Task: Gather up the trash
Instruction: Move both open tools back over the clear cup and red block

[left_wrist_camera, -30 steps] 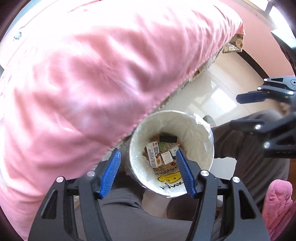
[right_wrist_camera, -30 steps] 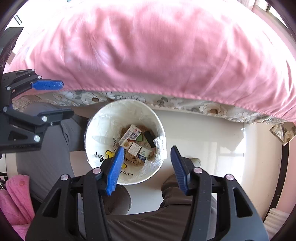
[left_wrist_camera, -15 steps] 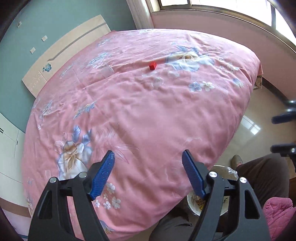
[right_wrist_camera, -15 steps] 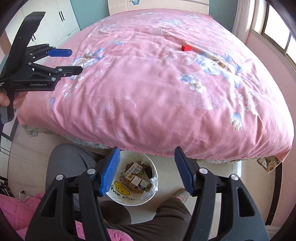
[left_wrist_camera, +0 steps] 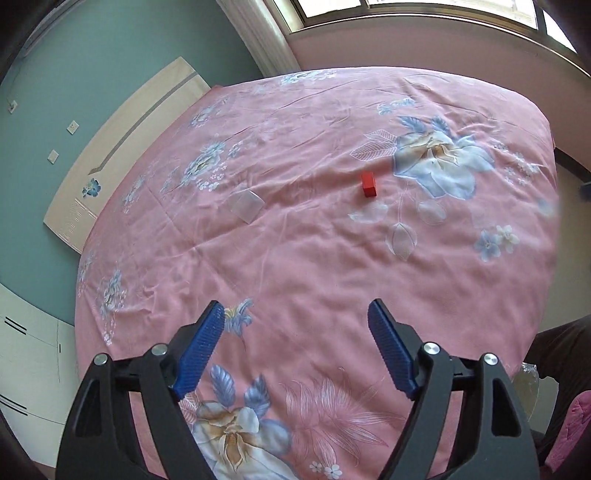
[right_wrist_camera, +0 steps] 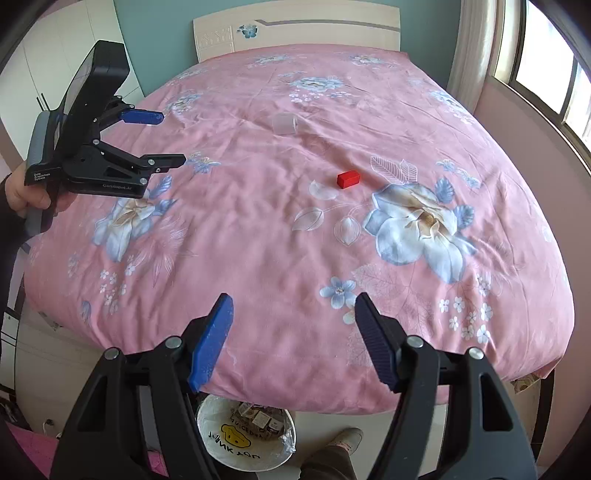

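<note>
A small red block (left_wrist_camera: 368,184) (right_wrist_camera: 348,179) lies in the middle of the pink flowered bedspread (left_wrist_camera: 314,266) (right_wrist_camera: 280,229). A clear plastic cup (left_wrist_camera: 246,205) (right_wrist_camera: 284,123) lies on its side farther up the bed. My left gripper (left_wrist_camera: 295,345) (right_wrist_camera: 168,138) hovers over the near part of the bed, jaws opening with nothing between them. My right gripper (right_wrist_camera: 293,339) hangs above the bed's foot edge, jaws also opening and empty. Below it on the floor stands the white trash bin (right_wrist_camera: 218,448), lined with a bag and holding several small cartons.
A cream headboard (right_wrist_camera: 295,35) backs onto a teal wall, with a white wardrobe (left_wrist_camera: 22,373) to one side and windows (right_wrist_camera: 546,70) on the other. The person's leg and shoe (right_wrist_camera: 345,441) stand beside the bin on the pale floor.
Both grippers have risen from just over the trash bin to above the bed, and their jaws have spread wider. The bed top with the red block and cup has come into view.
</note>
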A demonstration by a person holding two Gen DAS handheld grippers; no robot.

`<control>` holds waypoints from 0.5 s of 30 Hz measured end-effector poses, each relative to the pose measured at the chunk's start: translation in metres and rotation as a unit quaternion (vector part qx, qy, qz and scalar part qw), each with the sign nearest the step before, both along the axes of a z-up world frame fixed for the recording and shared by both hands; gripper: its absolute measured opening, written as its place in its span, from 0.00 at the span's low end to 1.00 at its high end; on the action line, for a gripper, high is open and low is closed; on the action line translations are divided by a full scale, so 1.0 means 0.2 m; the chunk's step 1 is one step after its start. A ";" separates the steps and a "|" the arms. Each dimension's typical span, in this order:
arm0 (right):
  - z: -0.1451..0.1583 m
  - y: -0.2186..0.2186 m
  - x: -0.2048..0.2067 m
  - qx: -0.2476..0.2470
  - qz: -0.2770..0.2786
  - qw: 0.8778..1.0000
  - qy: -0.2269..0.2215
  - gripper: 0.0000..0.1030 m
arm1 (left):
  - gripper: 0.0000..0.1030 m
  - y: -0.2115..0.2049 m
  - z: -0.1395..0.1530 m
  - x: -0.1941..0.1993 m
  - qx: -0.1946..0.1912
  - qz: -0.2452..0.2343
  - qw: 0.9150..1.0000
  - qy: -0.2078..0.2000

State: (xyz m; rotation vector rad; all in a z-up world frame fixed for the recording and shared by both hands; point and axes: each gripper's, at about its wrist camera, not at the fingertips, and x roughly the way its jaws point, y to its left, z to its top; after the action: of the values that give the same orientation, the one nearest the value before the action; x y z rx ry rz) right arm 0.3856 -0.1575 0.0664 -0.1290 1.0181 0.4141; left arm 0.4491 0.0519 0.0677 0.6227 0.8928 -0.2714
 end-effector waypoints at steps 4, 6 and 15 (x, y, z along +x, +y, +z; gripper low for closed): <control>-0.05 0.06 0.28 -0.003 0.002 1.000 -0.003 0.66 | 0.80 0.01 -0.07 0.31 0.020 -0.015 1.000 -0.001; -0.10 0.09 0.41 -0.007 0.008 1.000 -0.003 0.66 | 0.80 0.01 -0.11 0.45 0.023 -0.025 0.999 0.004; -0.44 0.16 1.04 -0.044 0.052 0.998 0.006 0.66 | 0.80 0.07 -0.39 1.00 0.043 -0.044 0.998 0.018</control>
State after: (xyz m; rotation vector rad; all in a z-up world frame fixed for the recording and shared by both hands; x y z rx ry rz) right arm 0.5929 -0.1248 -0.0226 -0.2588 1.0453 0.4654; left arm 0.6491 0.0665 -0.0112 0.7398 0.9159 -0.3254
